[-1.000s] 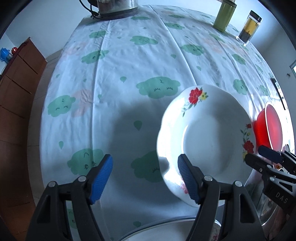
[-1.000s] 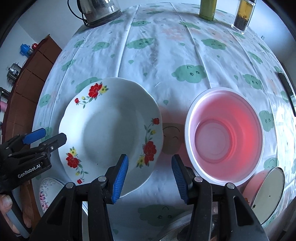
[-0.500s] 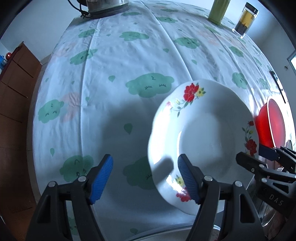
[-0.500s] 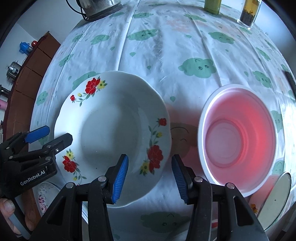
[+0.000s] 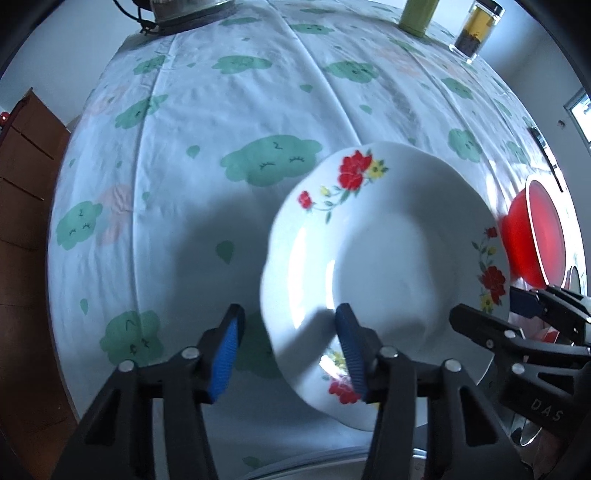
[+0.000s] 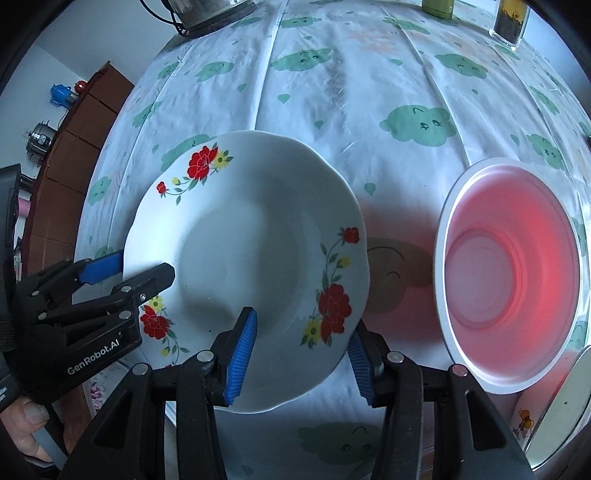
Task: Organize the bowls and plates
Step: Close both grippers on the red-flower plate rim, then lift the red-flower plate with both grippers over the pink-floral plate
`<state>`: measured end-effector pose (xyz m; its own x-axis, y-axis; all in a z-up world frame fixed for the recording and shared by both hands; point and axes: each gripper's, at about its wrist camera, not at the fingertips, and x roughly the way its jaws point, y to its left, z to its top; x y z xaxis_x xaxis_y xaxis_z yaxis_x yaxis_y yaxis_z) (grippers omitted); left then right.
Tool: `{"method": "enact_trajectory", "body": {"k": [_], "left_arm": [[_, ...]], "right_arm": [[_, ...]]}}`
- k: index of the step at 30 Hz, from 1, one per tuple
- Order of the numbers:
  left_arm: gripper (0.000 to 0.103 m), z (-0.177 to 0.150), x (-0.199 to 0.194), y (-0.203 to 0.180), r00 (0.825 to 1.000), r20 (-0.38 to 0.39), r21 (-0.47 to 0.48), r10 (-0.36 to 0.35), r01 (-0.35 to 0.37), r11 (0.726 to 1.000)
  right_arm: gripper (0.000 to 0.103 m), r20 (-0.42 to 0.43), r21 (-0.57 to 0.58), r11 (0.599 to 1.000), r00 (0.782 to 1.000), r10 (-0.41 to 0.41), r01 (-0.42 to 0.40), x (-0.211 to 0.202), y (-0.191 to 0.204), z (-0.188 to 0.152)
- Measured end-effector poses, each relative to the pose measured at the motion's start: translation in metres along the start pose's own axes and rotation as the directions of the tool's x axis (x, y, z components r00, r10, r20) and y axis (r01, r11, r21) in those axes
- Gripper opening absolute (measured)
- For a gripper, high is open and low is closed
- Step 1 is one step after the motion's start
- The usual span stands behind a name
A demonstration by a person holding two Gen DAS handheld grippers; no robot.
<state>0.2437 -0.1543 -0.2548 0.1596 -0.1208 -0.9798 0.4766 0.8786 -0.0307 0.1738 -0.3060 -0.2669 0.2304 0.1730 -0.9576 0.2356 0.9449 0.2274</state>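
Observation:
A white deep plate with red flowers [image 5: 388, 258] [image 6: 251, 258] lies on the cloud-print tablecloth [image 5: 221, 110]. My left gripper [image 5: 288, 350] points down at the plate's left rim, and its jaws are closing. The rim is between them; the left pad is still clear of it. My right gripper [image 6: 299, 358] straddles the plate's near right rim, one pad over the plate and one outside, with a gap showing. Each gripper shows in the other's view: the left gripper [image 6: 136, 267], the right gripper [image 5: 491, 306]. A red bowl [image 5: 532, 236] [image 6: 509, 273] stands to the right of the plate.
A kettle [image 6: 207, 11], a green bottle [image 5: 417, 14] and a glass jar [image 5: 476, 33] stand at the table's far edge. A wooden cabinet [image 6: 74, 147] is on the left. More dishes [image 6: 554, 406] sit at the near right, and a metal rim [image 5: 332, 458] below.
The left jaws have narrowed around the plate's rim. Both grippers have come closer to the plate, which looms larger. The right fingers now straddle its rim.

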Motion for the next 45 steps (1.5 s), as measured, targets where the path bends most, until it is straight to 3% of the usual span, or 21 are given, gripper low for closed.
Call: {"method": "enact_trajectory", "body": {"k": [3, 9, 12, 18, 28, 45], "left_arm": [[0.038, 0.001, 0.000, -0.007, 1.000, 0.009, 0.016, 0.001, -0.001, 1.000], [0.037, 0.003, 0.000, -0.009, 1.000, 0.012, 0.012, 0.010, -0.010, 1.000], [0.040, 0.005, -0.001, -0.008, 0.999, 0.027, -0.003, 0.024, -0.024, 1.000], [0.036, 0.010, -0.004, -0.007, 0.998, 0.038, 0.045, 0.045, -0.047, 0.998], [0.034, 0.004, -0.015, -0.001, 0.994, 0.055, 0.039, 0.091, -0.094, 0.995], [0.032, -0.008, -0.026, 0.003, 0.991, 0.084, 0.014, 0.105, -0.106, 0.994]], "right_arm": [[0.046, 0.012, 0.001, 1.000, 1.000, -0.011, 0.011, -0.001, -0.003, 0.001], [0.032, 0.010, 0.009, 0.999, 0.999, -0.038, 0.038, -0.001, -0.008, 0.003], [0.032, 0.010, 0.025, 0.999, 0.999, -0.037, 0.036, 0.000, -0.010, 0.004], [0.032, 0.008, 0.019, 0.999, 0.999, -0.051, 0.050, 0.000, -0.009, 0.006], [0.032, 0.009, -0.025, 0.998, 0.999, -0.048, 0.049, -0.002, 0.008, 0.010], [0.032, 0.046, -0.085, 0.995, 0.998, -0.053, 0.057, -0.015, 0.016, 0.003]]}}
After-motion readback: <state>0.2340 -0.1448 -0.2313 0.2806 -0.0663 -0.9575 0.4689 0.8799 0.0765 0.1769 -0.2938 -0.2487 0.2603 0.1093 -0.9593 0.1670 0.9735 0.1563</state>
